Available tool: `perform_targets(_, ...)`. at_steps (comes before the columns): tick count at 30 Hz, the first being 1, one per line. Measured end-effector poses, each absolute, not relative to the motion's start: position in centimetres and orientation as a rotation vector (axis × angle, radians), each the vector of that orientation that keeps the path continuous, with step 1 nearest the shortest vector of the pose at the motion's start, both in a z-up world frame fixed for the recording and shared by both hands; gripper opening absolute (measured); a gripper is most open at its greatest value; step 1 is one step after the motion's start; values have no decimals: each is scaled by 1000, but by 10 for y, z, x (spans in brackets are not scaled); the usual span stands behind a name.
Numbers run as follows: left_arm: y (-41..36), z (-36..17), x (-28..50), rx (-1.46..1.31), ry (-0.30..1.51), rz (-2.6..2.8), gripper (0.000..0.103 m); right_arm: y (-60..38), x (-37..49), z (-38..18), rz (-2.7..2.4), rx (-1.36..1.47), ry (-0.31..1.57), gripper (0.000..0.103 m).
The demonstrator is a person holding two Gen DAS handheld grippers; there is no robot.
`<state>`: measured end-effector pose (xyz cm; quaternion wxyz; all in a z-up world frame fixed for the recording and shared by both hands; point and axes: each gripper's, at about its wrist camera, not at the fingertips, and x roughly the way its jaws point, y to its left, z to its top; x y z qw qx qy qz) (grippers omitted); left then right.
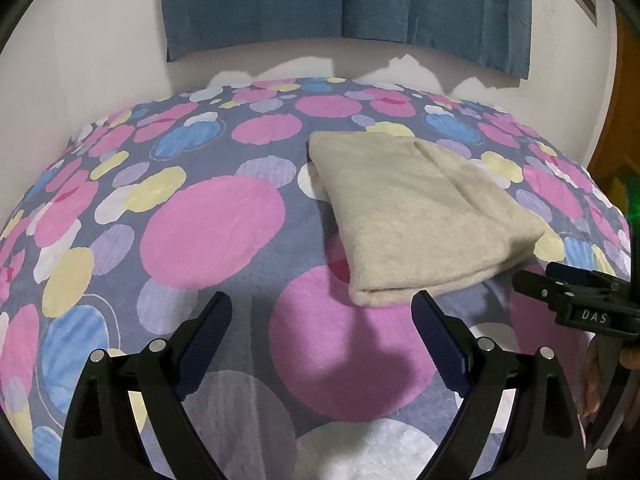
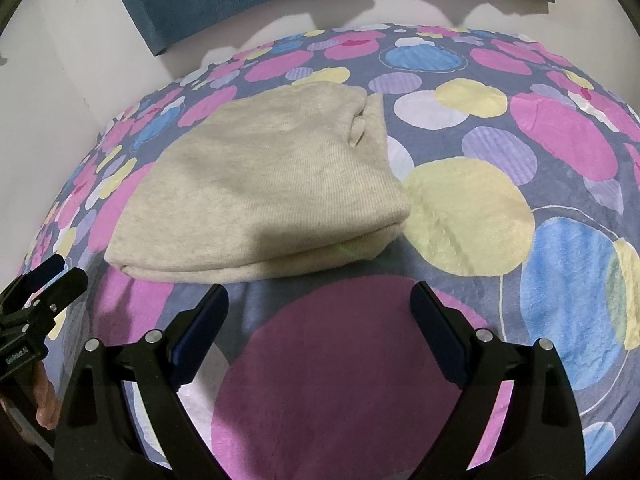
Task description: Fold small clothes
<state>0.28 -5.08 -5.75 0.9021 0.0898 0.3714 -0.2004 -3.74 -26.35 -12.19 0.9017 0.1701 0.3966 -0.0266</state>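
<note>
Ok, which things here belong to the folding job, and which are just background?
Part of the job:
- beige garment, folded, lying on the bed
- left hand-held gripper, open, empty
- right hand-held gripper, open, empty

Just there:
- spotted bedspread
- blue curtain
- white wall

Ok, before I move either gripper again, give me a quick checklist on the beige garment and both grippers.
1. Left gripper empty, fingers apart: ok.
2. Right gripper empty, fingers apart: ok.
3. Beige garment folded into a compact stack on the bedspread: ok.
4. Both grippers clear of the garment, just short of its near edge: ok.
5. Layers lined up: not ok, a bunched flap sticks out at the far corner in the right wrist view.
6. Whether another fold is still needed: cannot tell.
</note>
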Motion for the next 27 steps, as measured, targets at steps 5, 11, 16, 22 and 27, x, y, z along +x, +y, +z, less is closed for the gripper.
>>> perform_targets(5, -53, -59, 0, 185, 772, -423, 90, -264, -37, -124, -54, 354, 820, 92)
perform_targets(11, -56, -64, 1, 190, 785, -428, 90, -264, -36, -126, -54, 359, 825, 92)
perform_targets(16, -57, -65, 0, 195, 784, -426, 90, -264, -36, -126, -54, 360, 825, 92)
perform_targets(22, -56, -68, 2, 180, 792, -424, 90, -263, -36, -128, -48, 379, 819, 92)
perform_targets(27, -57, -69, 2, 190, 789, -419, 90, -257, -35, -130, -52, 363, 819, 94)
